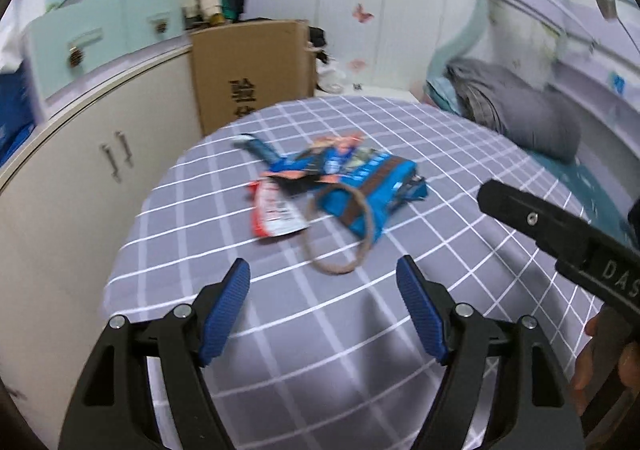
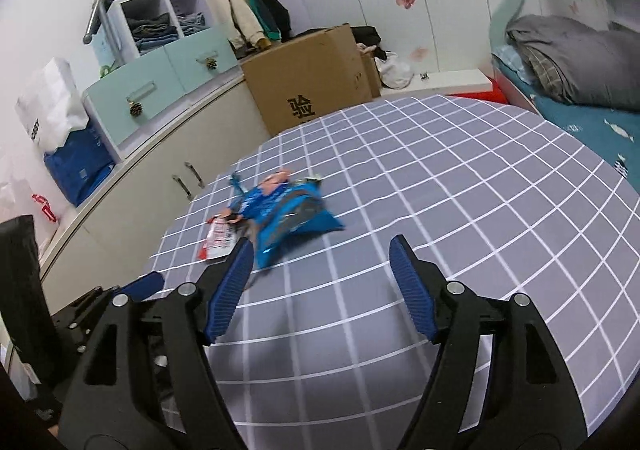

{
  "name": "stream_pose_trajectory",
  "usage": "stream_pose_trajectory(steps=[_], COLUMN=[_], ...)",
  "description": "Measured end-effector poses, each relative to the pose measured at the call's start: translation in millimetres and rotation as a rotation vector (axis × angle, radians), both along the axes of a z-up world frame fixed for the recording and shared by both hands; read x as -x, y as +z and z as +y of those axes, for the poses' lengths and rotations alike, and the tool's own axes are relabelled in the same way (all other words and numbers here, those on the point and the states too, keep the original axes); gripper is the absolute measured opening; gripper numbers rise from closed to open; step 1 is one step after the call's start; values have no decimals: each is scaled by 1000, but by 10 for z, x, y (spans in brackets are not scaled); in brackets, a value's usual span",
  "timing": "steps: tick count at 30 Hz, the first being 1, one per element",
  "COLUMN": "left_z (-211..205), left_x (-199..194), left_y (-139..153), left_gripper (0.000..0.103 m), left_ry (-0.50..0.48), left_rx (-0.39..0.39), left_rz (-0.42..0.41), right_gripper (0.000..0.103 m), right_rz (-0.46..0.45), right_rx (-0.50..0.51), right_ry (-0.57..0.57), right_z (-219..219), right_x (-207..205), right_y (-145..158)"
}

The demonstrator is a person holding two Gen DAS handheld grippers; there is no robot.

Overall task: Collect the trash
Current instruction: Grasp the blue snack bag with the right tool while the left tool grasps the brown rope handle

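Note:
A pile of trash lies on the grey checked table [image 1: 400,330]: a blue bag with a brown strap loop [image 1: 360,189], a red and white wrapper [image 1: 276,211], and blue and orange wrappers [image 1: 320,153] behind. My left gripper [image 1: 323,274] is open and empty, just short of the strap loop. My right gripper [image 2: 320,254] is open and empty; its left finger is near the blue bag [image 2: 292,217] and the red and white wrapper [image 2: 218,240]. The right gripper's body [image 1: 560,238] shows at the right of the left wrist view.
A cardboard box [image 2: 312,81] stands beyond the table's far edge. White cupboards [image 2: 168,153] with mint drawers [image 2: 160,77] run along the left. A bed with a grey folded blanket [image 2: 572,57] is at the right. A blue bag [image 2: 78,169] sits on the cupboard top.

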State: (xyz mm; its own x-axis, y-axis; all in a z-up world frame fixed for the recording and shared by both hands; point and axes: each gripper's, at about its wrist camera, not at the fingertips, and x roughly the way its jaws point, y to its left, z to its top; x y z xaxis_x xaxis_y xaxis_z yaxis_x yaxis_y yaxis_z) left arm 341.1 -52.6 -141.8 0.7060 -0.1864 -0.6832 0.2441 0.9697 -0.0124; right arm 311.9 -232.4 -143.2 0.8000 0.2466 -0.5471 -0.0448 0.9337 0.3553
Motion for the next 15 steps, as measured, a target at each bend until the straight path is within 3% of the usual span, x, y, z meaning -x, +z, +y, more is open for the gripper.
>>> stream_pose_trajectory(steps=[2, 4, 9, 11, 12, 15], left_z=[-114, -190, -242, -263, -266, -188], left_x=[-77, -153, -277, -338, -366, -373], left_y=[-62, -118, -155, -165, -178, -140], left_gripper=[72, 52, 42, 28, 10, 3], left_ry=[-24, -60, -74, -84, -80, -82], left_rx=[-31, -52, -54, -53, -59, -18], left_rz=[26, 77, 117, 128, 131, 131], right_gripper=[71, 71, 71, 72, 72, 72], right_rz=[20, 42, 97, 104, 113, 125], right_rx=[-14, -43, -99, -103, -110, -127], right_ry=[1, 10, 28, 36, 39, 42], right_z=[-85, -143, -191, -177, -180, -184], right_x=[-72, -126, -241, -264, -272, -285], right_y=[-52, -93, -183, -197, -209, -206])
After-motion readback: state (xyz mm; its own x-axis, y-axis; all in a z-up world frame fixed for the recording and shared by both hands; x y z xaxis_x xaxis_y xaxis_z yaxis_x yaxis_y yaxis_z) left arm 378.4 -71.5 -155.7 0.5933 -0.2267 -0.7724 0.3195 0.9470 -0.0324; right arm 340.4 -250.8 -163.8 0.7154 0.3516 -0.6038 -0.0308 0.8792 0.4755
